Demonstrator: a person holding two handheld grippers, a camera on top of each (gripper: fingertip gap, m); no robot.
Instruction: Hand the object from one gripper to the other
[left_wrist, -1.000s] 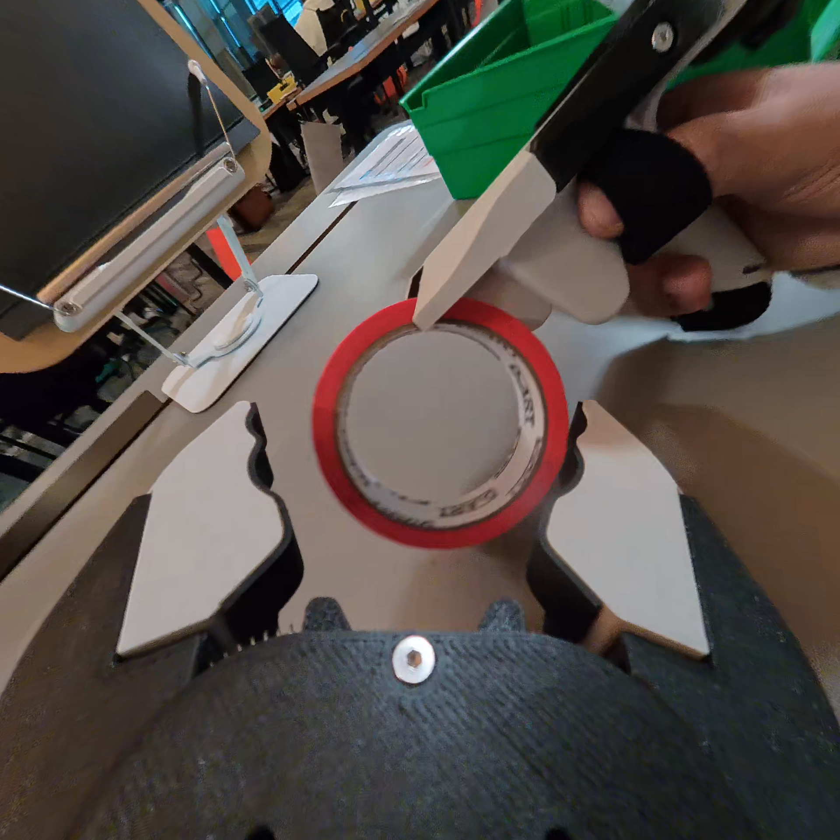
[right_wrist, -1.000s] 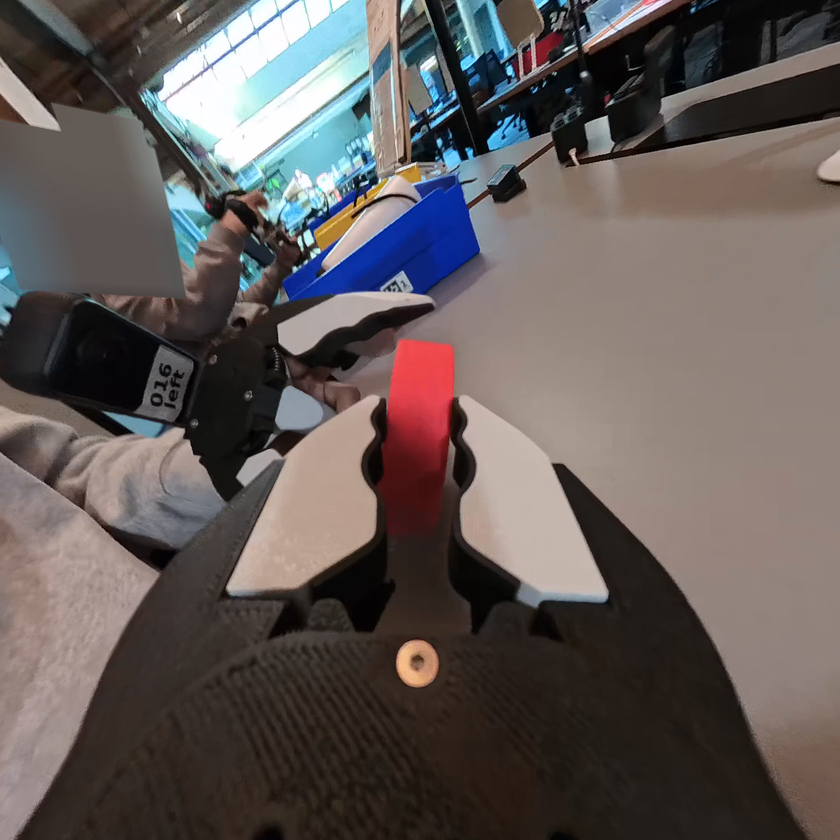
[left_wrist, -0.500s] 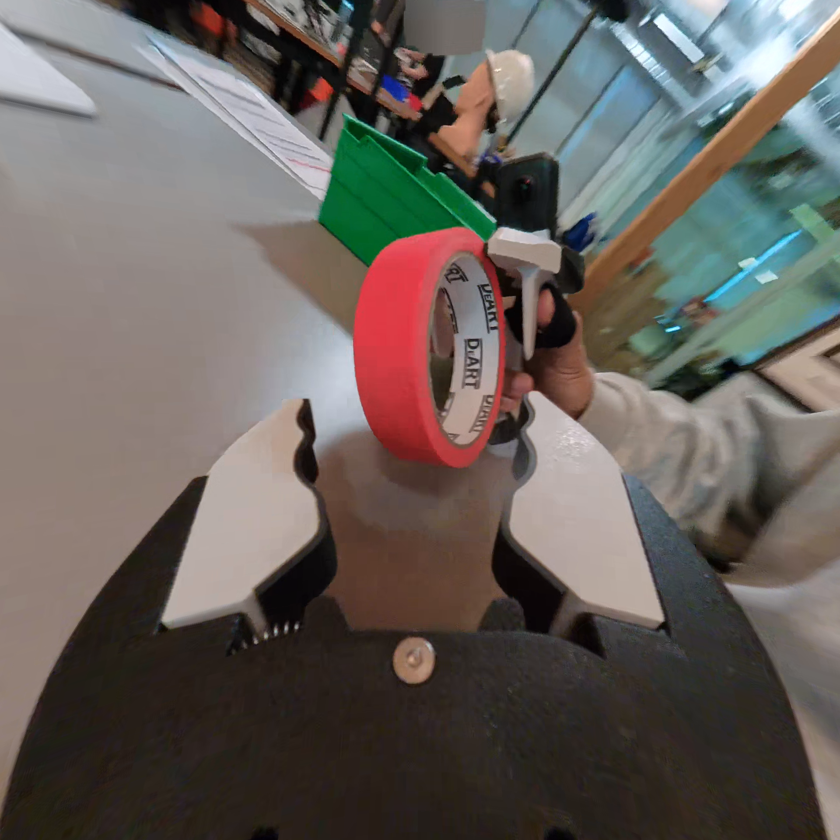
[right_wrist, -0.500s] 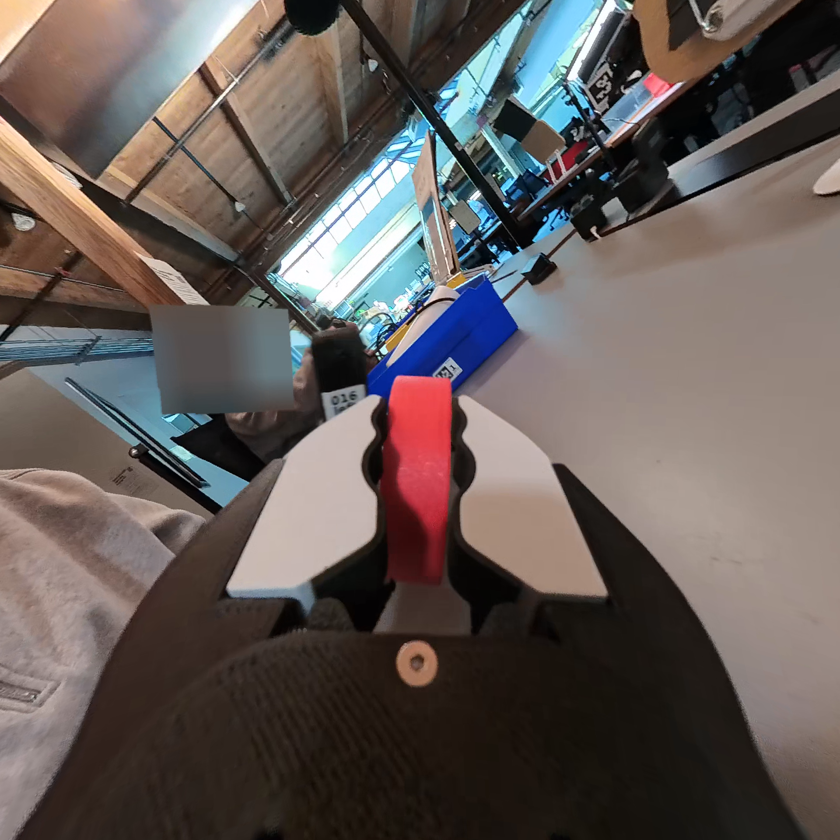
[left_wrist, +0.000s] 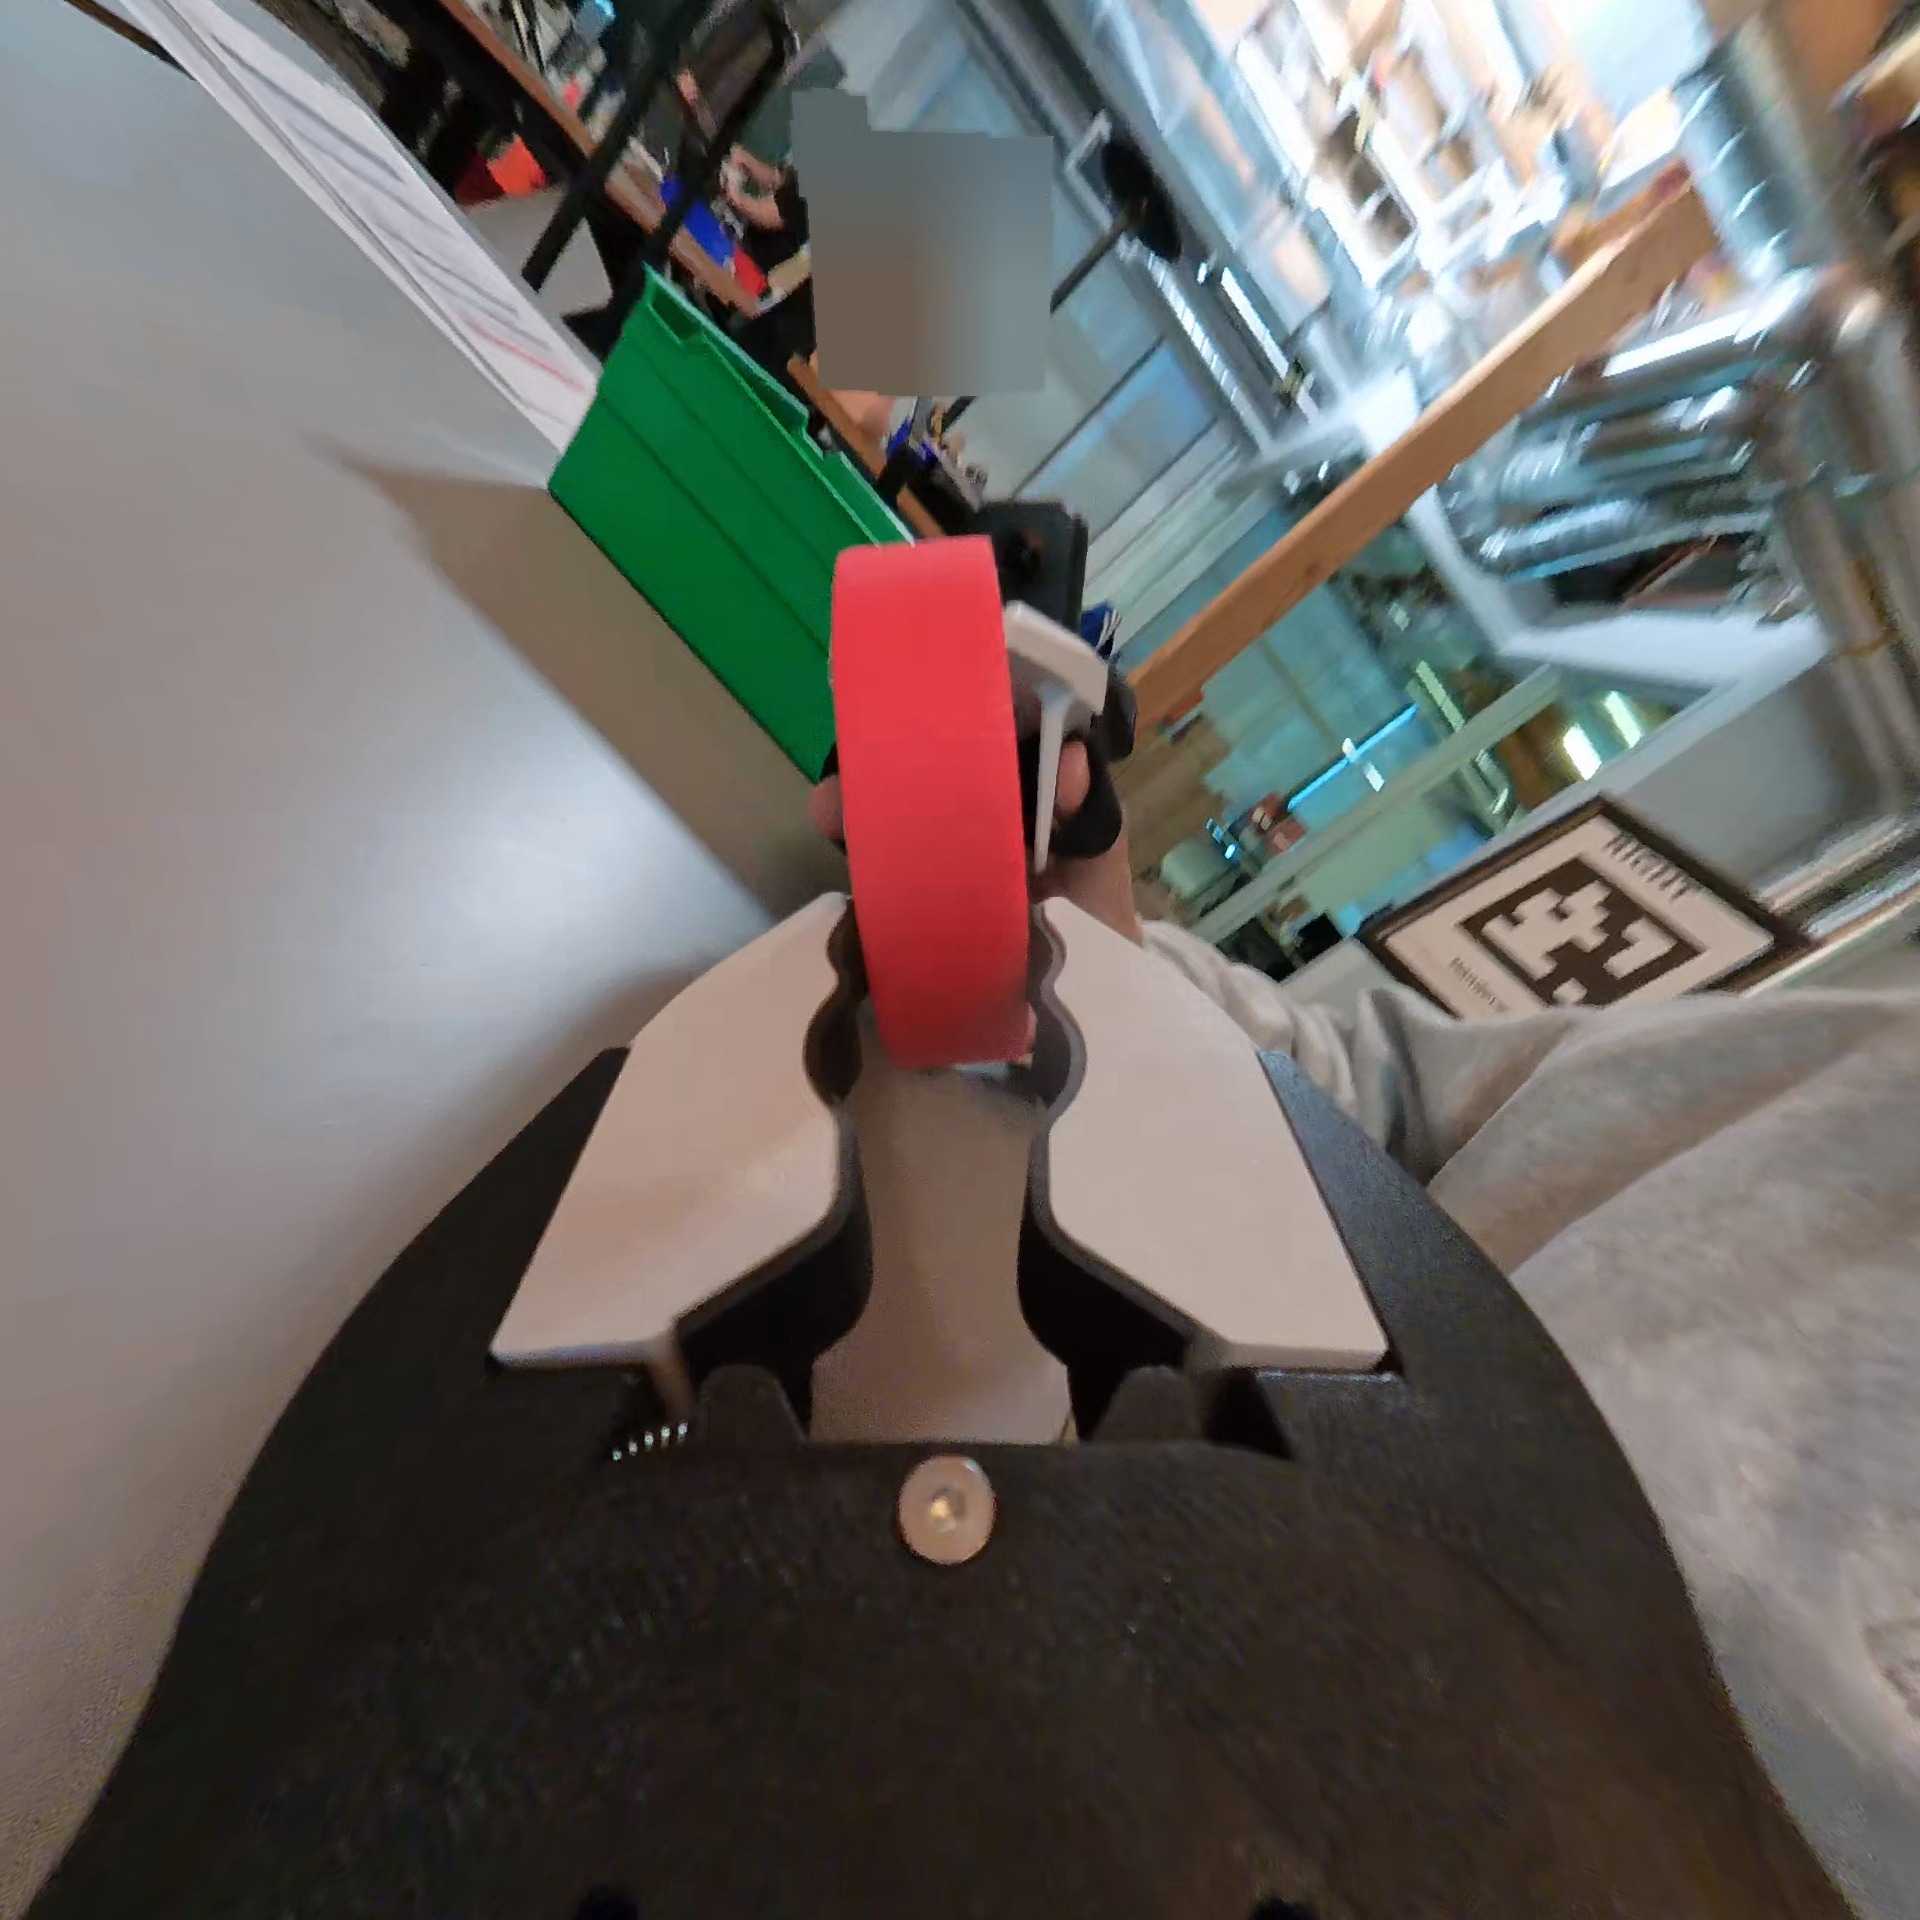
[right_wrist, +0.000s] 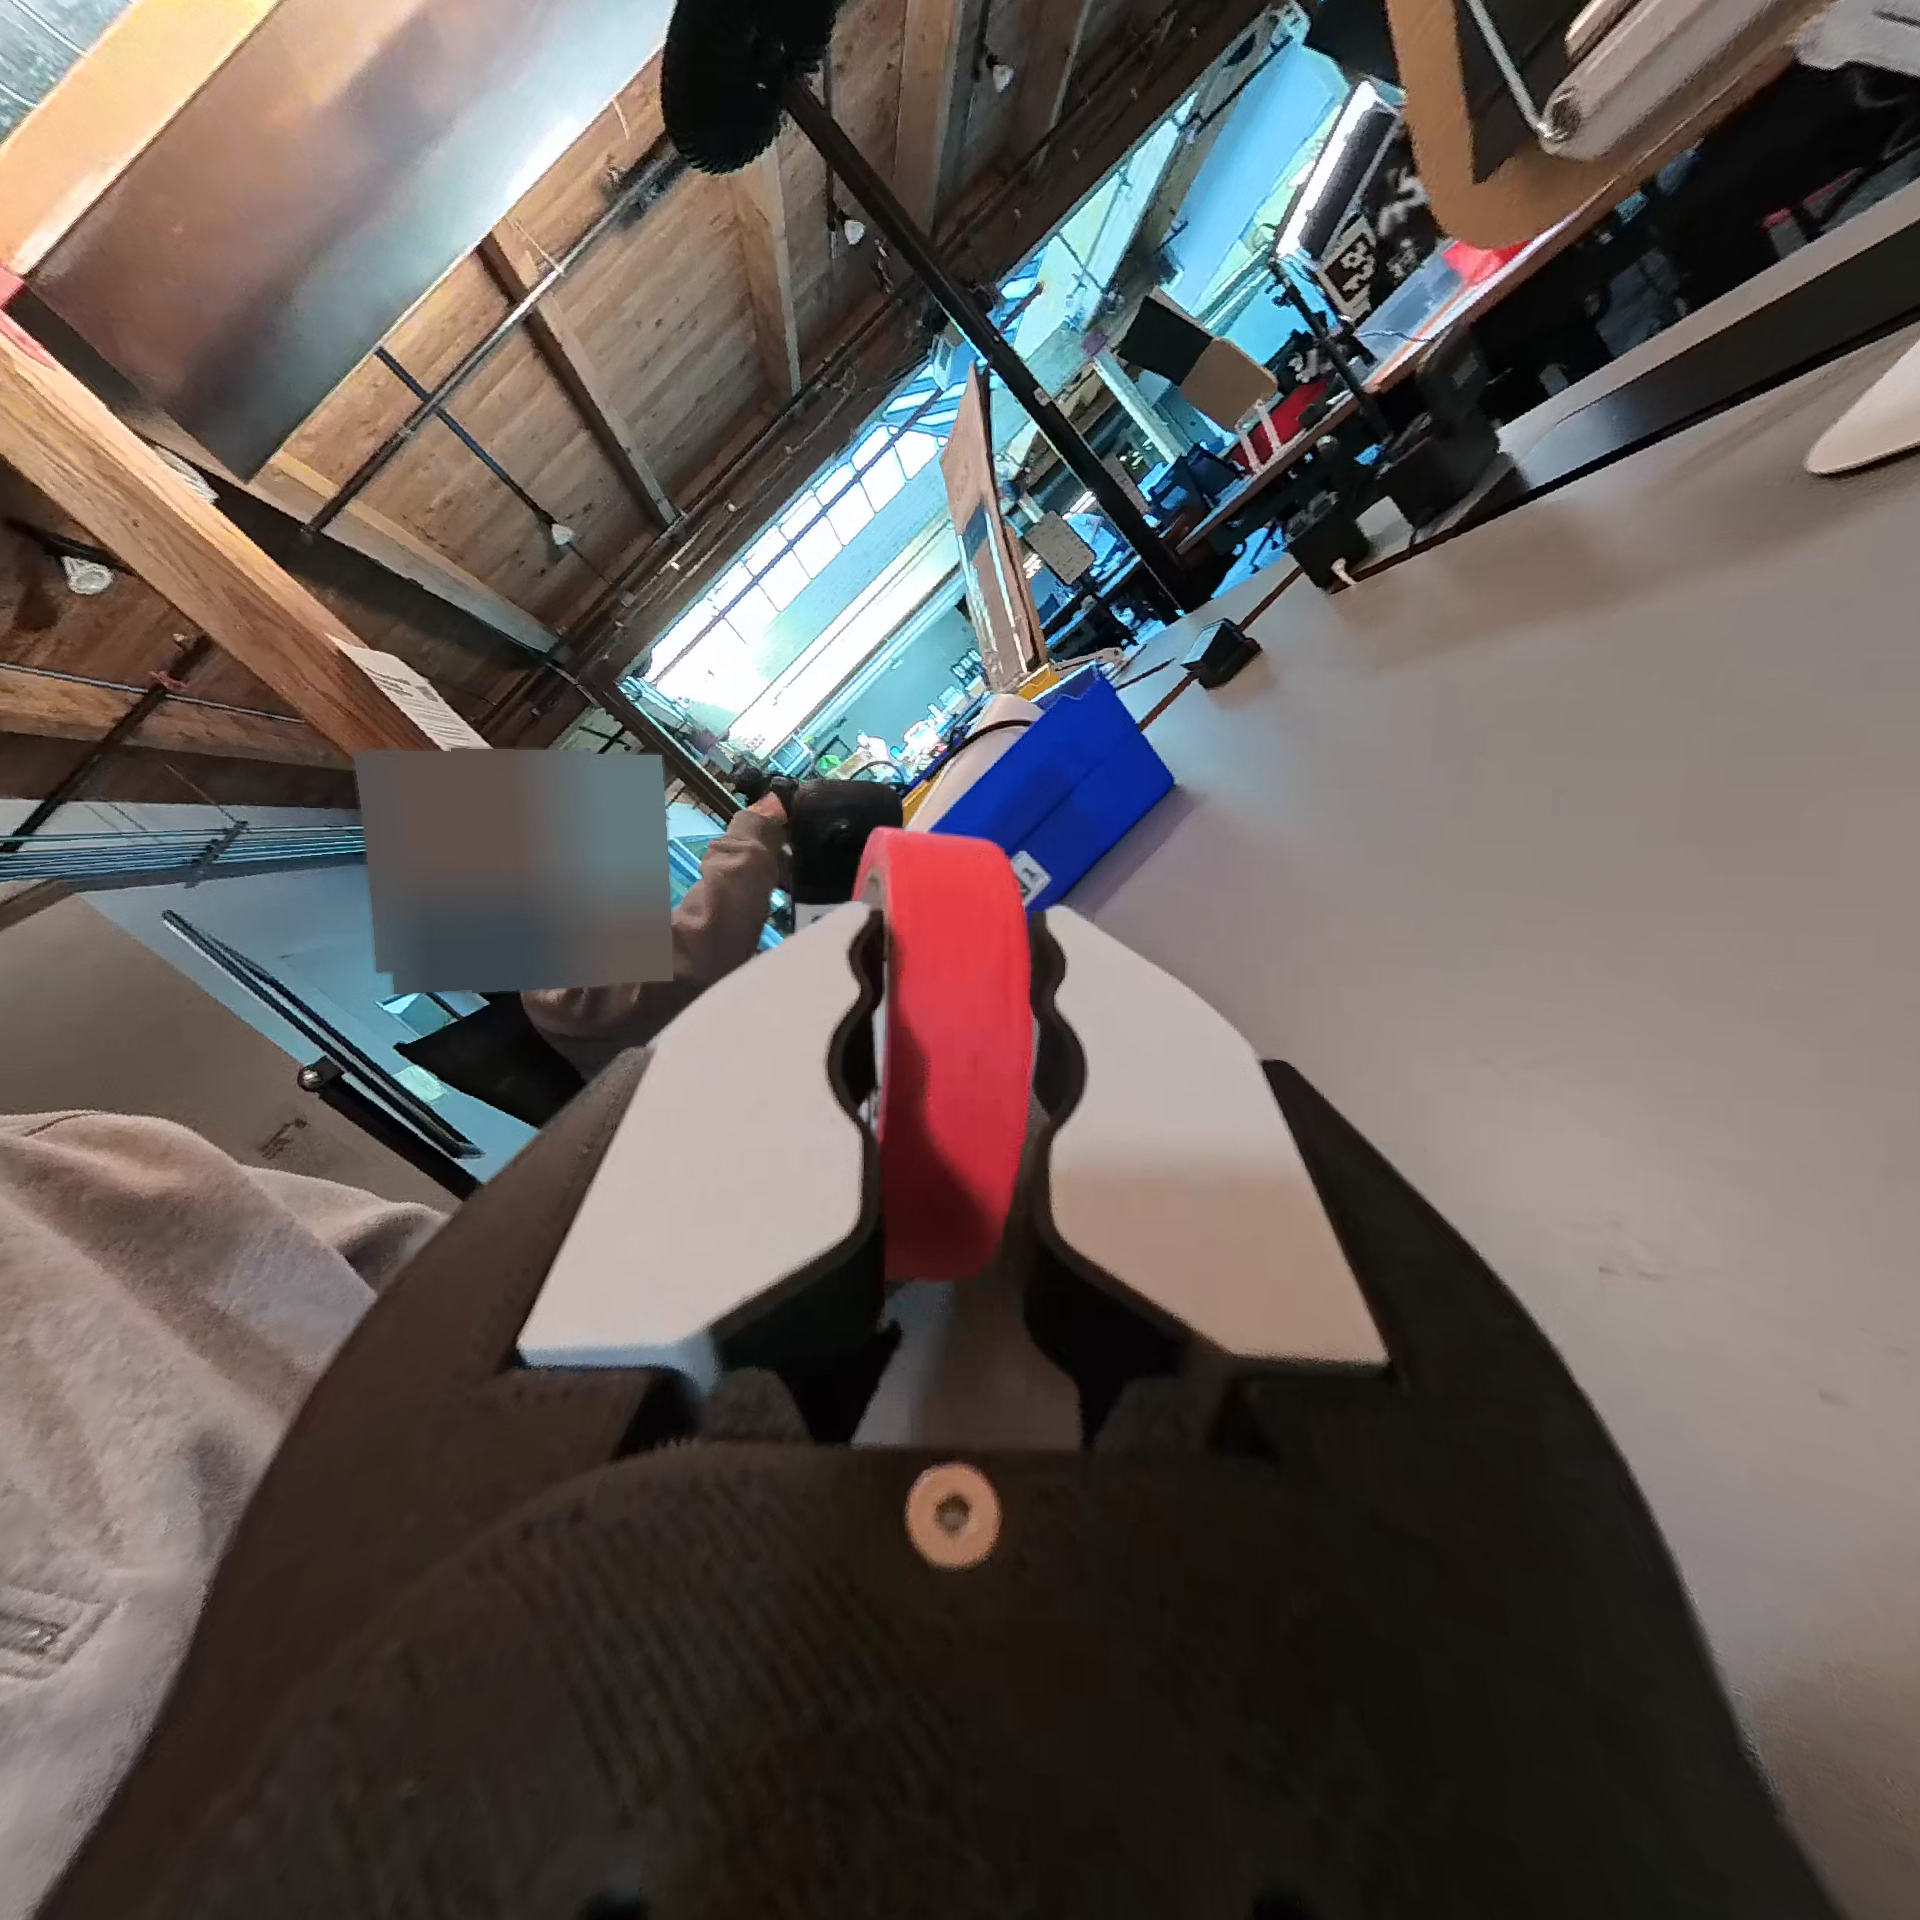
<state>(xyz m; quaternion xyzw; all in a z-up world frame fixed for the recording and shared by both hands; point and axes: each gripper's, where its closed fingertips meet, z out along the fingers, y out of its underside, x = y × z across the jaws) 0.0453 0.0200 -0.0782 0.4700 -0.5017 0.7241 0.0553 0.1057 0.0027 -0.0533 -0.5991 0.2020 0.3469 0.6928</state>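
A red tape roll (left_wrist: 925, 790) is held in the air, edge-on to both cameras. My left gripper (left_wrist: 940, 935) is shut on its near rim, with a white finger on each side. My right gripper (right_wrist: 951, 925) is shut on the same roll (right_wrist: 961, 1039) from the opposite side. In the left wrist view, one of the right gripper's white fingers (left_wrist: 1055, 665) and the hand holding it show just behind the roll. In the right wrist view, the left gripper's black body (right_wrist: 836, 831) shows beyond the roll.
The grey table (left_wrist: 260, 727) lies below, and it also shows in the right wrist view (right_wrist: 1558, 935). A green bin (left_wrist: 707, 561) and paper sheets (left_wrist: 416, 239) lie on it. A blue bin (right_wrist: 1060, 790) stands farther off. A grey sleeve (left_wrist: 1558, 1143) is at the right. Tip to tip, the grippers are about 7 centimetres apart.
My left gripper was open around the roll and has now closed on it. The roll has turned edge-on in the left view. My right gripper stays shut on it and tilts further up.
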